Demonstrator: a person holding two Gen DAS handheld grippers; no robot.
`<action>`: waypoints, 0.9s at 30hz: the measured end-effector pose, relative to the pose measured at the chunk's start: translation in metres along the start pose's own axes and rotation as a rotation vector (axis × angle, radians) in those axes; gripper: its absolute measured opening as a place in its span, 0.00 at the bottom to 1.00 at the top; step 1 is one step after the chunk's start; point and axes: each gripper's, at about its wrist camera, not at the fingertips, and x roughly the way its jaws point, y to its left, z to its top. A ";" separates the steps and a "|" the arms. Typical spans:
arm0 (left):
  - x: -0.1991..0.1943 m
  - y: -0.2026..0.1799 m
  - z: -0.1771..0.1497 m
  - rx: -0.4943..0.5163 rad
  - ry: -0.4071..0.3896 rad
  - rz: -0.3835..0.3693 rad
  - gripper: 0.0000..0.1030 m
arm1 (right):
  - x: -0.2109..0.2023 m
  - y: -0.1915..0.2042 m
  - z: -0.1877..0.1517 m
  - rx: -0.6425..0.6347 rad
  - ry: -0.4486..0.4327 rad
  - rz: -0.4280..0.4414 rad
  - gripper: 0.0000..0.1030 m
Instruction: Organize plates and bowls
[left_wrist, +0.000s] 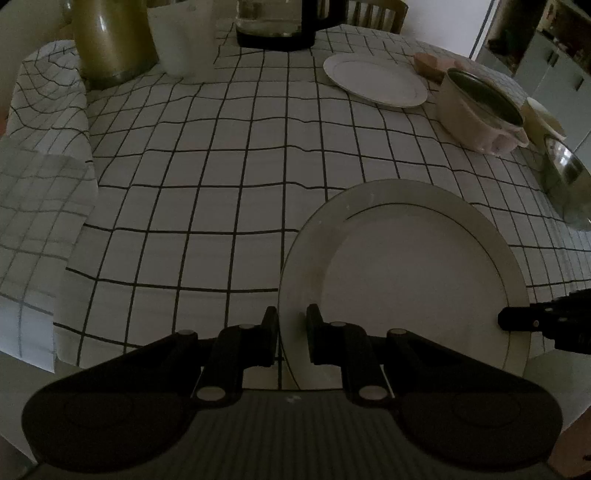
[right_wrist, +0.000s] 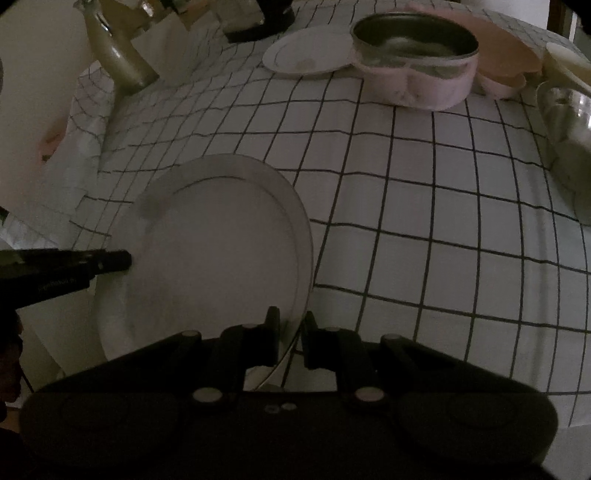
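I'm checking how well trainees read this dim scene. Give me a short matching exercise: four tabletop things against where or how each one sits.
Things:
1. near plate
2. far plate
3. pink pot
4. steel bowl

States:
A. lies alone far back on the cloth
B. at the table's right edge, shiny
C. rim gripped by both the left claw and the right claw
D. dark inside, next to the far plate

Pairs: 1-C, 2-A, 3-D, 4-B

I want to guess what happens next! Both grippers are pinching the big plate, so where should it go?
Probably lift the big plate, with both grippers gripping opposite rims, toward the small plate near the pink bowl.
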 end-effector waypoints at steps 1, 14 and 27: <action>0.000 0.000 0.000 -0.004 0.002 0.000 0.14 | 0.000 0.000 0.000 0.001 0.001 0.001 0.13; -0.012 0.001 -0.001 -0.013 -0.023 0.010 0.14 | -0.010 0.005 -0.004 -0.032 -0.011 -0.052 0.20; -0.048 -0.007 0.007 0.011 -0.126 -0.031 0.29 | -0.044 0.008 -0.005 -0.041 -0.110 -0.123 0.30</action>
